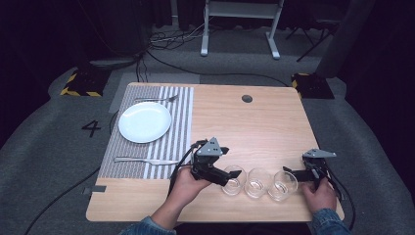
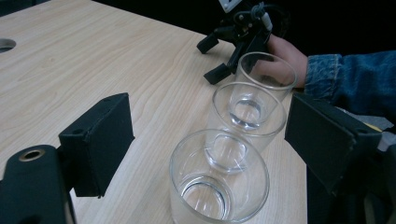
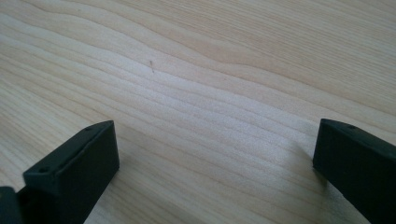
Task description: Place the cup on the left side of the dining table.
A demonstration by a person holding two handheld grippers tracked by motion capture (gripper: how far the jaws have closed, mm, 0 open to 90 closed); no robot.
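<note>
I work at a light wooden table (image 1: 254, 127) with a round hole (image 1: 247, 98) near its far edge; the grain runs in long pale bands under my right gripper (image 3: 212, 158), whose jaws stand wide apart over bare wood, holding nothing. My left gripper (image 2: 205, 140) is spread just as wide, its jaws on either side of the nearest glass (image 2: 218, 179) without touching it; the middle glass (image 2: 247, 116) and the far glass (image 2: 265, 74) stand in a row behind it, all three upright and empty, close to the table's near edge between my two hands. On the left part of the table lies a striped placemat (image 1: 178, 122) bearing a white plate (image 1: 145, 122), with a fork (image 1: 156, 99) beyond the plate and a knife (image 1: 146, 160) on the near side. The table stands on grey carpet (image 1: 44, 147) marked with a black numeral; cables (image 1: 171, 39) trail across the floor toward a white frame (image 1: 241, 24) at the back, and yellow-and-black striped blocks (image 1: 80, 83) sit near the far corners; the room beyond is dark.
</note>
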